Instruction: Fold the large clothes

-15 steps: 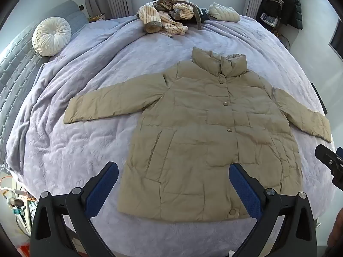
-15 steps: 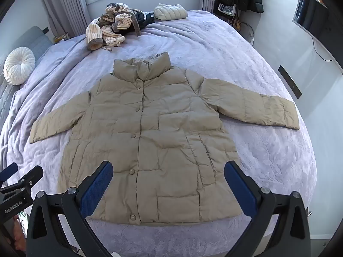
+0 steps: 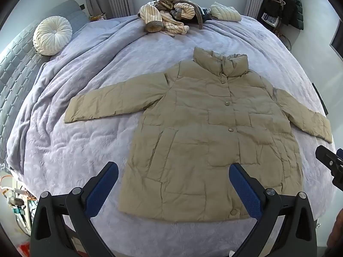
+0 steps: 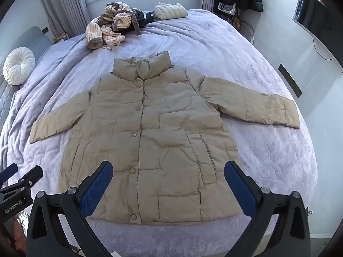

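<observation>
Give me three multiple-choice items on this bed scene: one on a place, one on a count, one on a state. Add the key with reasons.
1. Where is the round white cushion?
A. on the jacket
B. at the head of the bed, left of the jacket
C. on the floor

2. How many sleeves of the tan jacket lie spread out to the sides?
A. none
B. one
C. two

3. How is the jacket's front?
A. buttoned shut, lying flat
B. wide open
C. folded in half

Key: 1 B, it sits by the headboard on the purple blanket; 2 C, both sleeves stretch outward; 3 A, the row of buttons runs closed down the front.
</observation>
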Available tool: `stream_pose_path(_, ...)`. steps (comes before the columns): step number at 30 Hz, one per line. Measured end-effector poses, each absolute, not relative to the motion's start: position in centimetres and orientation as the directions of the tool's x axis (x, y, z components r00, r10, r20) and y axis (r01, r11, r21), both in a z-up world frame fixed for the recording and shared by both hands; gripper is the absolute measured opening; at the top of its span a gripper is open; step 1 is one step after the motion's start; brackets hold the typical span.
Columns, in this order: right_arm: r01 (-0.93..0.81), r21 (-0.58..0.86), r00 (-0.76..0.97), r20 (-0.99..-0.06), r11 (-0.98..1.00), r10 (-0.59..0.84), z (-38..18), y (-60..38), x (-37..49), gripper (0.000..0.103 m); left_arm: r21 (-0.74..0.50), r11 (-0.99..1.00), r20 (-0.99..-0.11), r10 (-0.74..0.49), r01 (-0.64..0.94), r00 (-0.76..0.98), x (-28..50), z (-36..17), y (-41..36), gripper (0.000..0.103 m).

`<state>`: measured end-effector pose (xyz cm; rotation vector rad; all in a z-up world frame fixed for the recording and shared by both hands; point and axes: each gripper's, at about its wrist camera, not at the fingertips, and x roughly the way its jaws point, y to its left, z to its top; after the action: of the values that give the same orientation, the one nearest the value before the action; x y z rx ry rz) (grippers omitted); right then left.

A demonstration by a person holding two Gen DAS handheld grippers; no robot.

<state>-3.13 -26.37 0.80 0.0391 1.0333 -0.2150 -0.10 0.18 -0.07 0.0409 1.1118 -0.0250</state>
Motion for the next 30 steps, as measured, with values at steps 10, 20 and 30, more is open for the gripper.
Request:
stream_pose_path(10,0.194,-0.068,0.493,-0.856,0.979,-0.157,0.71,-26.31,-3.10,0.103,0.020,0.999,-0.897,0.000,0.041,0.442,-0.08,-0.04,0.19,0.103)
stream_pose_path(20,0.193,-0.067,0.491,-0.857,0.979,-0.156,0.72,-26.31,-2.98,0.103,0.021,0.999,-0.897,0.001,0.040,0.443,-0.09,-0.05,0.18,0.103)
stream_pose_path(30,0.194,-0.067,0.488,-0.859,0.979,-0.155,0.65,-26.17,-2.90,0.103,0.021,0.999,-0.897,0.001,0.040,0.443,-0.12,-0.08,0.17,0.103)
